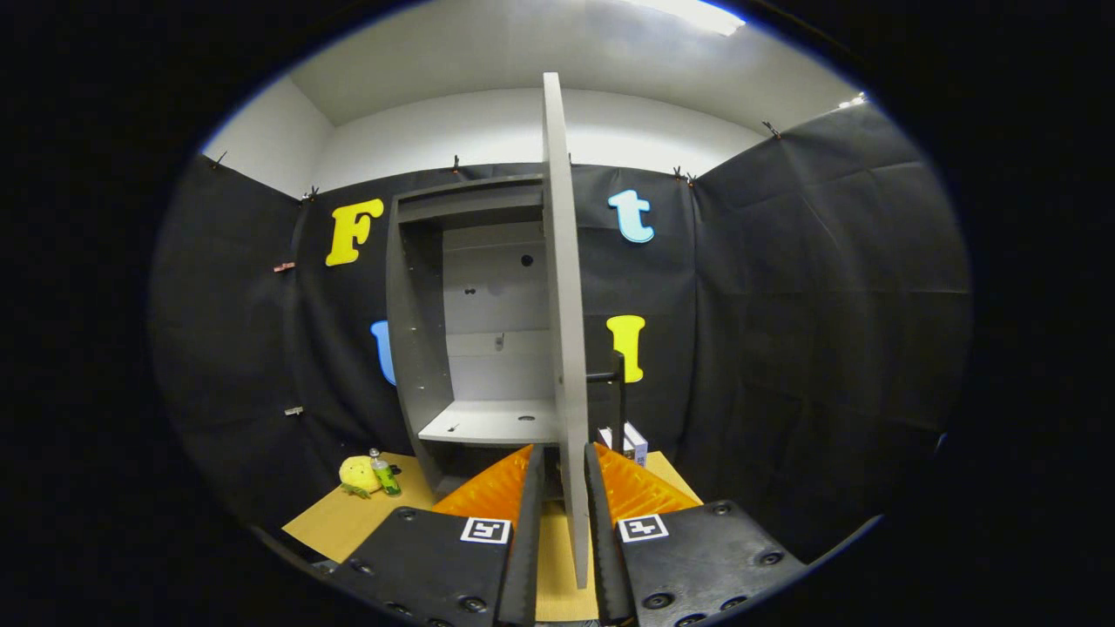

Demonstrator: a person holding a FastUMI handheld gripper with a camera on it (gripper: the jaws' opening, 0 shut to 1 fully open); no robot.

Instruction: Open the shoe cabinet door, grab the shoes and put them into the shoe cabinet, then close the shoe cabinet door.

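Door: stood upright, swung open, edge-on toward the gripper, its lower edge between the fingers | fingers apart, touching unclear | cabinet: behind, at the table's back edge.

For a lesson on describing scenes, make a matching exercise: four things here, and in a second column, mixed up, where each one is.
Things:
1. cabinet door
2. shelf
3. yellow toy
4. small box

Places:
A. inside the cabinet
B. on the board, left of the cabinet
C. edge-on between the tongs' fingers
D. behind the open door, right of the cabinet

Pairs: 1-C, 2-A, 3-B, 4-D
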